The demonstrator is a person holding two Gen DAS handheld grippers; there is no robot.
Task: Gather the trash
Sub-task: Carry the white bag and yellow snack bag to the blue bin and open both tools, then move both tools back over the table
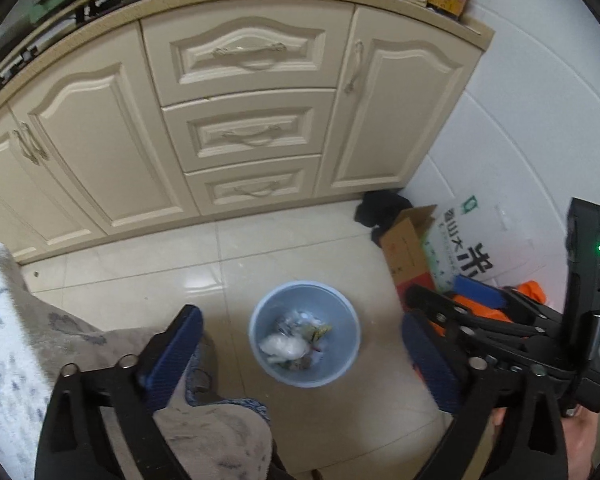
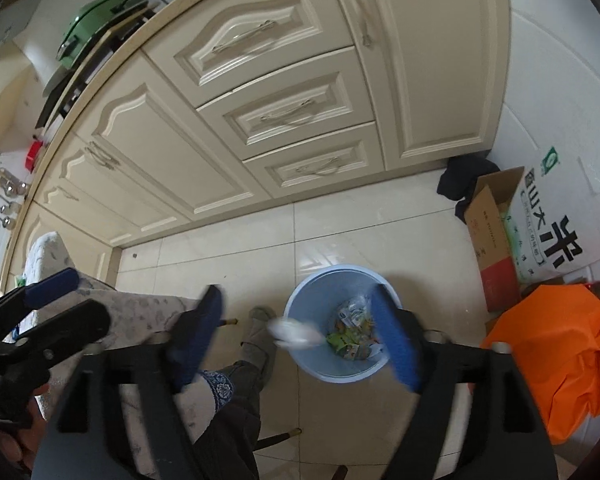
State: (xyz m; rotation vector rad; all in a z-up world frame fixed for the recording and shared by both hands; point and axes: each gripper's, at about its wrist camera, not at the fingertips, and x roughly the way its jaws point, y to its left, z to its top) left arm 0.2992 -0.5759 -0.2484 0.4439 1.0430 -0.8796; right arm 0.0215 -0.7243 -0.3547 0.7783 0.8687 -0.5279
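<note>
In the left wrist view the left gripper [image 1: 300, 360] hangs above the floor with its blue pads spread wide and nothing between them; framed in that gap, well below, stands the pale blue bin [image 1: 305, 334], already holding a white crumpled wad [image 1: 282, 347] and mixed wrappers. The right gripper [image 1: 448, 318] shows at the right edge, also spread, over an orange bag [image 1: 534, 290] and near a cardboard box [image 1: 410, 252]. The risk here is small: the bin looks light, so a gripper lowered carelessly could likely clip its rim and tip it. In the right wrist view the right gripper [image 2: 300, 338] is released too, nothing pressed between its pads, and a blurred white scrap [image 2: 296, 332] appears at the bin's [image 2: 340, 374] near-left rim, seemingly in mid-fall. Whether it lies inside the rim or just outside cannot be told from the blur. That is the main hazard: released off-centre, it may strike the rim and drop onto the tiled floor [image 2: 228, 248] beside the person's shoe [image 2: 260, 332]. The padded stool [image 2: 140, 312] nearby could then hide a stray piece.
</note>
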